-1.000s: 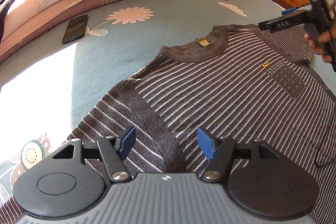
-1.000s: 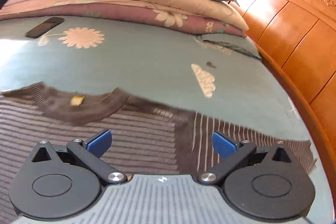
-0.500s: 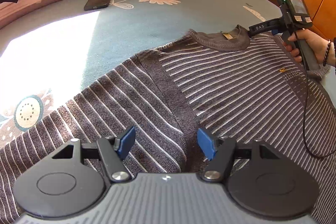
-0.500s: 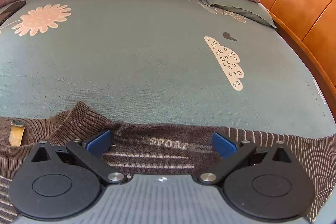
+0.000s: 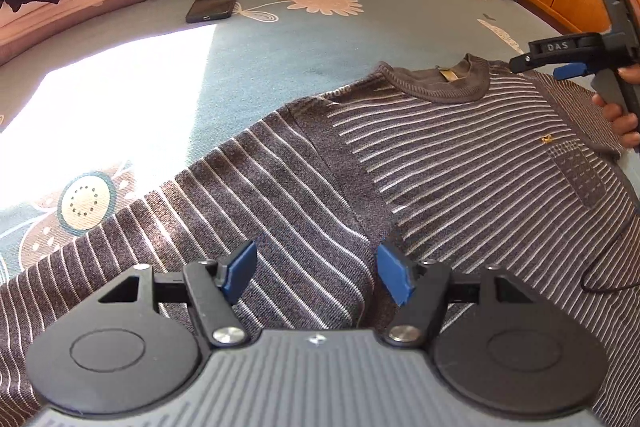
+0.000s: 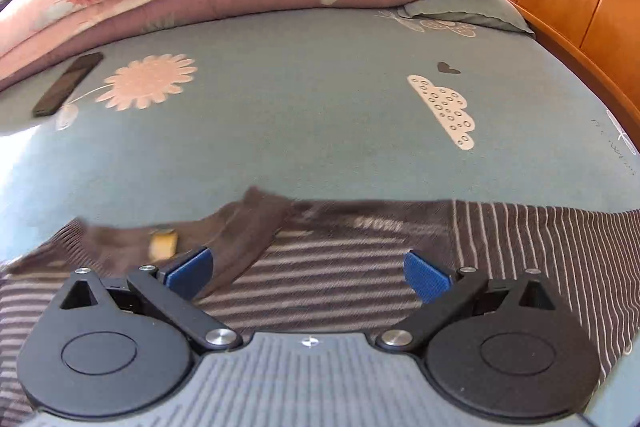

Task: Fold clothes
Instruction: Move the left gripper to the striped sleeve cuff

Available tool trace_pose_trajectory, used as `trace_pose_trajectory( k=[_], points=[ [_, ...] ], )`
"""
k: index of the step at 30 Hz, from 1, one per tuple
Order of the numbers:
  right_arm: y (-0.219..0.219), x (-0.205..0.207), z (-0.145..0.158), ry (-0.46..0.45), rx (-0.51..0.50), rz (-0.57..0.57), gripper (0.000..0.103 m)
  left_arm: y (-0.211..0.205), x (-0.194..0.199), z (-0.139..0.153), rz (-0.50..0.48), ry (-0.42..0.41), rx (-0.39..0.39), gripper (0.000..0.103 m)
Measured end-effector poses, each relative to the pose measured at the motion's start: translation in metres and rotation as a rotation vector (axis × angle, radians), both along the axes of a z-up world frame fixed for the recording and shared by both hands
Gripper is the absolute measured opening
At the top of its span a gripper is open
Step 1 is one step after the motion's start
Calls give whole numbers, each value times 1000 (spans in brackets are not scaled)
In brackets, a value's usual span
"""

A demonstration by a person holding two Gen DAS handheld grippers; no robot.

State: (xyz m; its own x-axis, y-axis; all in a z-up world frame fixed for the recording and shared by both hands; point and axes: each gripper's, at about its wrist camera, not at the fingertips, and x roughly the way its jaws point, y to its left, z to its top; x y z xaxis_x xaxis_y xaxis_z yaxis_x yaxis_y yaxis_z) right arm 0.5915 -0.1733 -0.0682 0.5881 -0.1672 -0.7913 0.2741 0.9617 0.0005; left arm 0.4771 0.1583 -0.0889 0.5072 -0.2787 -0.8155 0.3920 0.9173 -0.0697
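Left wrist: grey-brown striped knit sweater [image 5: 460,163] flat on the blue floral bed [image 5: 280,39], collar toward the pillows, sleeve running out lower left. Soft, limp, light; pinch at shoulder seam. Left gripper [image 5: 316,275] spread, empty

Right wrist: right gripper [image 6: 308,271] spread, empty, over shoulder beside collar
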Motion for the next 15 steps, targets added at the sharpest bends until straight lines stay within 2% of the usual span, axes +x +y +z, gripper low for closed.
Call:
trace_pose_trajectory(
  k=[3,6,11,14,15],
  points=[
    [47,-40,12,23,51,91,103,23,-6,0,46,1,-6,70],
    [94,-71,18,64,75,152,103,58,-9,-9,157,21,-15,72],
    [158,-91,22,133,127,255,103,122,-23,-24,330,69,-41,73],
    [189,-92,29,145,105,300,103,156,-36,-28,400,55,55,72],
    [197,-91,32,150,106,310,103,169,-42,-24,438,35,54,72]
  ],
)
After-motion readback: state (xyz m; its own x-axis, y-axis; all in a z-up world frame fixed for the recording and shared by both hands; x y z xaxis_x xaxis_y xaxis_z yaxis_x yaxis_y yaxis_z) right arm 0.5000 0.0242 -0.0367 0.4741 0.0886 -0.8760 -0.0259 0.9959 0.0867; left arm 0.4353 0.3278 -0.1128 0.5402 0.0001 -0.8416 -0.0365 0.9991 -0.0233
